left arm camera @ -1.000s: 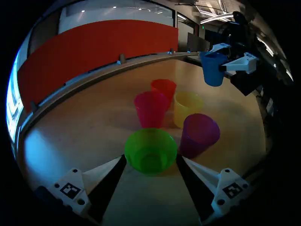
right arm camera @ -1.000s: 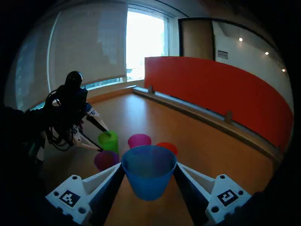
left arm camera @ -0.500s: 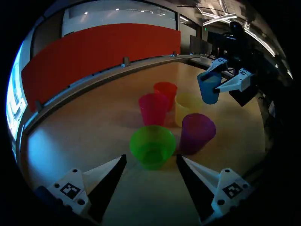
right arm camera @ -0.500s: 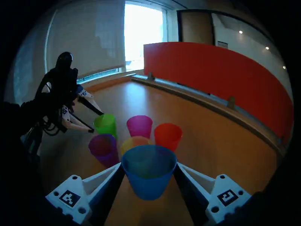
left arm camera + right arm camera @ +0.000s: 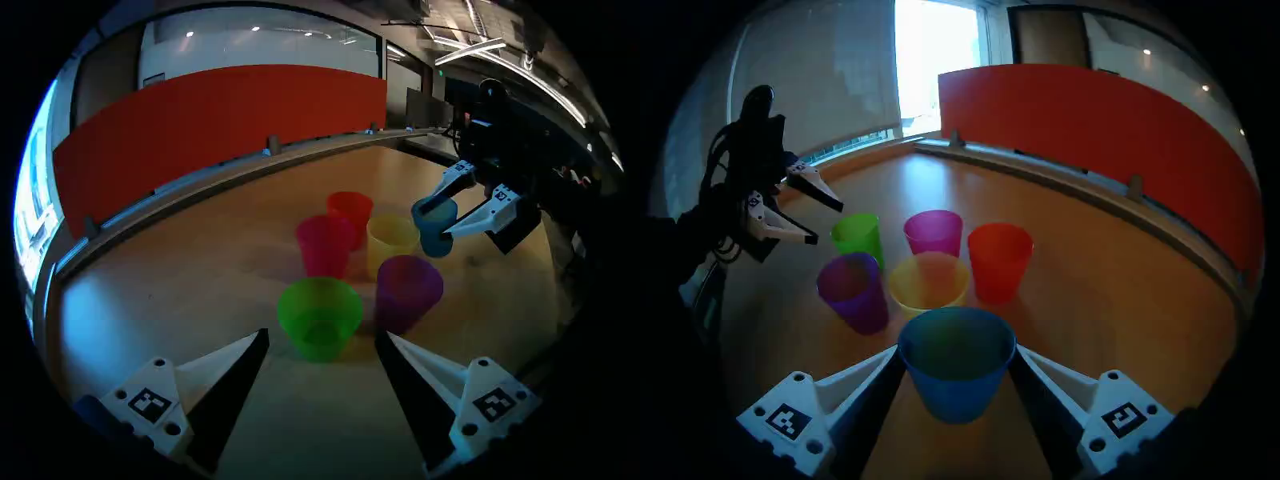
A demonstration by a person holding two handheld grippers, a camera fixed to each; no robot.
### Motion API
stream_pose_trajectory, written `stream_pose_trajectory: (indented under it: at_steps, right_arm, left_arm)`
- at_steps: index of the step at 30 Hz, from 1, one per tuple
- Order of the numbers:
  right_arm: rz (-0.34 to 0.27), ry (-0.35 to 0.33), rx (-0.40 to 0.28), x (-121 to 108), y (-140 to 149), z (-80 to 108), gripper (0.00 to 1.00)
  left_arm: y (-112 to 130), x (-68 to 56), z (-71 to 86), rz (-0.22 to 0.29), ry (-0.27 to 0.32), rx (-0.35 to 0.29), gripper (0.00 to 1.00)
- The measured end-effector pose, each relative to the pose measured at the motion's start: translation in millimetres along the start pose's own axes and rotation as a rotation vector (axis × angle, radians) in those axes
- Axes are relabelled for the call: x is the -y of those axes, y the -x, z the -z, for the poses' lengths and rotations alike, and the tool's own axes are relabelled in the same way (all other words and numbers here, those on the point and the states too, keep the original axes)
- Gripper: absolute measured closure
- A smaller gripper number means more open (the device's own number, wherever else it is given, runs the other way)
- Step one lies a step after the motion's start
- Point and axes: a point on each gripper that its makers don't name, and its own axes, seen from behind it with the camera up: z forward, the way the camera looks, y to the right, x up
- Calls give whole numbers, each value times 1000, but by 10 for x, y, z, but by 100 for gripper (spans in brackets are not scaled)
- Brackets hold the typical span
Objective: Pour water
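Several plastic cups stand in a cluster on the wooden table [image 5: 200,264]: green [image 5: 320,316], pink [image 5: 326,244], red [image 5: 350,212], yellow [image 5: 392,240] and purple [image 5: 408,292]. My left gripper [image 5: 320,334] is open, its fingertips just short of the green cup and apart from it. My right gripper [image 5: 957,352] is shut on a blue cup [image 5: 958,364], held upright just behind the yellow cup [image 5: 928,282]. In the left gripper view the blue cup [image 5: 434,224] hangs low beside the yellow one, in the right gripper [image 5: 438,216]. The right gripper view has the left gripper [image 5: 828,224] left of the green cup [image 5: 858,236].
A red partition [image 5: 216,120] on a raised ledge runs along the table's far side. A bright window [image 5: 936,64] lies beyond the table. The person's dark sleeves reach in behind each gripper. Bare wood [image 5: 1136,320] lies to the right of the red cup [image 5: 999,258].
My left gripper has drawn back from the green cup, which earlier sat between its fingers. My right gripper has come down and closer to the cluster with the blue cup.
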Motion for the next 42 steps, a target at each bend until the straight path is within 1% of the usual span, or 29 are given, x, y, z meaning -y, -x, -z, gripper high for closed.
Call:
stream_pose_trajectory:
  at_steps: [6,18,27,40,42]
  right_arm:
    - [-8,-4,19,2,96,-46,10]
    - [2,-3,22,23,157,-56,9]
    - [14,0,22,43,206,1,9]
    - [11,9,30,59,316,97,8]
    - [10,11,32,64,327,105,6]
  left_arm:
    - [-27,-11,67,11,0,-13,2]
    - [-57,-10,100,16,-1,-25,2]
    - [-37,-37,120,12,0,-19,2]
    - [-31,-100,153,5,4,-17,2]
    - [-33,-109,161,5,5,-18,2]
